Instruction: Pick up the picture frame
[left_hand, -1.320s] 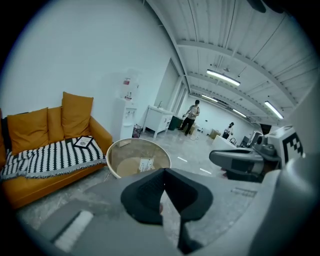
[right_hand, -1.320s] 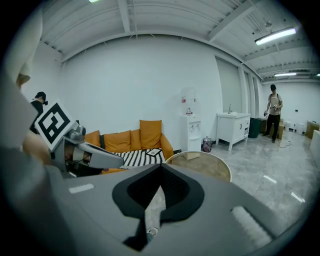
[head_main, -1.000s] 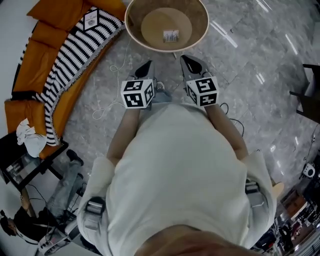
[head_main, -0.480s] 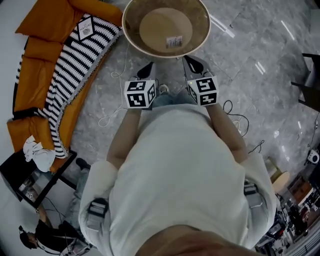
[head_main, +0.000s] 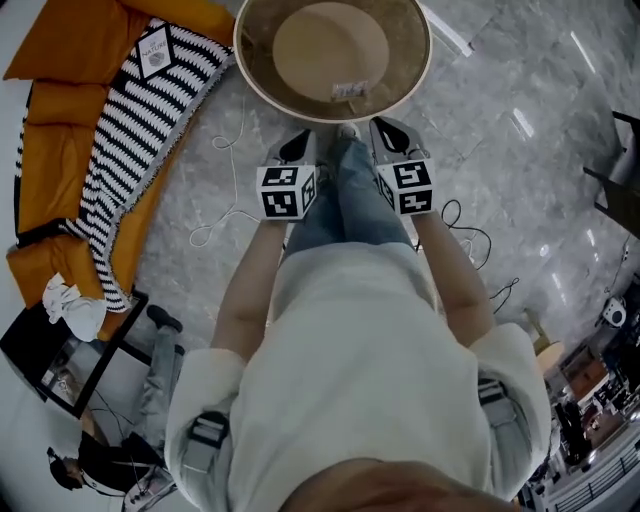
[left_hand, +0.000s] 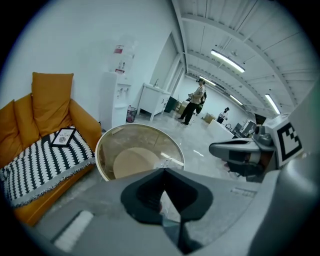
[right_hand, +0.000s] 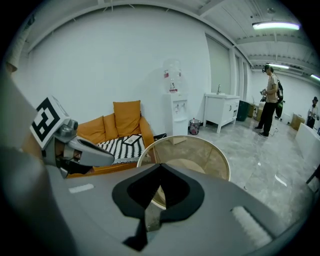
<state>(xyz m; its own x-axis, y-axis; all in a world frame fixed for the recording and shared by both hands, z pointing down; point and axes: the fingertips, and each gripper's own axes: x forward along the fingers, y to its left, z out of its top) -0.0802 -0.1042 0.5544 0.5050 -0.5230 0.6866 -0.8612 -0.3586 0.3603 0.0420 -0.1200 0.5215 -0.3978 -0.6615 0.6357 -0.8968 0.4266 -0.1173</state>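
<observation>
The picture frame (head_main: 155, 52), black-edged with a pale print, lies flat on a striped blanket (head_main: 140, 120) on the orange sofa (head_main: 60, 130) at the upper left. The left gripper view shows the frame (left_hand: 63, 136) at far left, and the right gripper view shows the frame (right_hand: 132, 140) on the sofa seat. My left gripper (head_main: 297, 147) and right gripper (head_main: 385, 133) are held side by side in front of the person's body. Both are shut and empty, far from the frame, and point toward the round table (head_main: 420, 85). Each pair of jaws meets tip to tip, left gripper (left_hand: 163, 172) and right gripper (right_hand: 161, 165).
The round glass-topped table (left_hand: 100, 150) with a tan base stands between me and the room, right of the sofa. White cable (head_main: 225, 215) trails on the grey floor. A black side table (head_main: 60, 350) stands lower left. A water dispenser (right_hand: 175, 112), a cabinet and standing people lie beyond.
Both grippers have sunk and moved forward toward the round table, still shut. The table and sofa have shifted up in the head view, and the person's legs now show.
</observation>
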